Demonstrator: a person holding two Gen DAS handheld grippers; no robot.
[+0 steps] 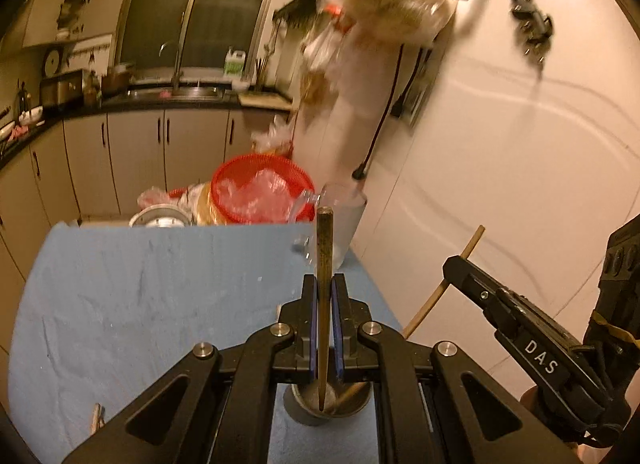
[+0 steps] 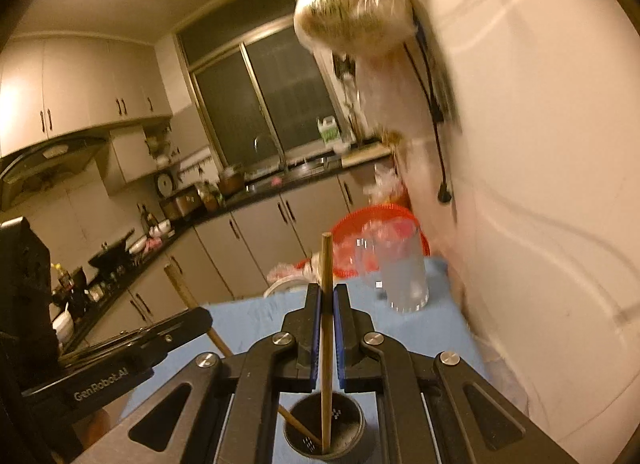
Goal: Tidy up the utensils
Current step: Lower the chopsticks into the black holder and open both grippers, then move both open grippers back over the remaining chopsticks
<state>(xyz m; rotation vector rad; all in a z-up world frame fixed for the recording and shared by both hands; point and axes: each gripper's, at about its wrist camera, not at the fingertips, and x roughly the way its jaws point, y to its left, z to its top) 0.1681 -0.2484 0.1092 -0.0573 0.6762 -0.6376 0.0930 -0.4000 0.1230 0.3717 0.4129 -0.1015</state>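
My left gripper (image 1: pixel 324 284) is shut on a dark brown chopstick (image 1: pixel 323 264) held upright, its lower tip inside a metal utensil cup (image 1: pixel 320 404) on the blue cloth. My right gripper (image 2: pixel 327 292) is shut on a lighter wooden chopstick (image 2: pixel 327 264), also upright with its tip in the same perforated cup (image 2: pixel 344 424). Another chopstick (image 2: pixel 298 426) leans inside the cup. The right gripper shows in the left wrist view (image 1: pixel 452 268) with its chopstick (image 1: pixel 472 240). The left gripper shows in the right wrist view (image 2: pixel 200 318).
A blue cloth (image 1: pixel 140 284) covers the table. A clear plastic pitcher (image 2: pixel 404 272) stands at the far right corner by the white wall. A red basket (image 1: pixel 256 187) and a metal pot (image 1: pixel 160 217) sit behind the table. A small wooden item (image 1: pixel 96 418) lies near the cloth's front left.
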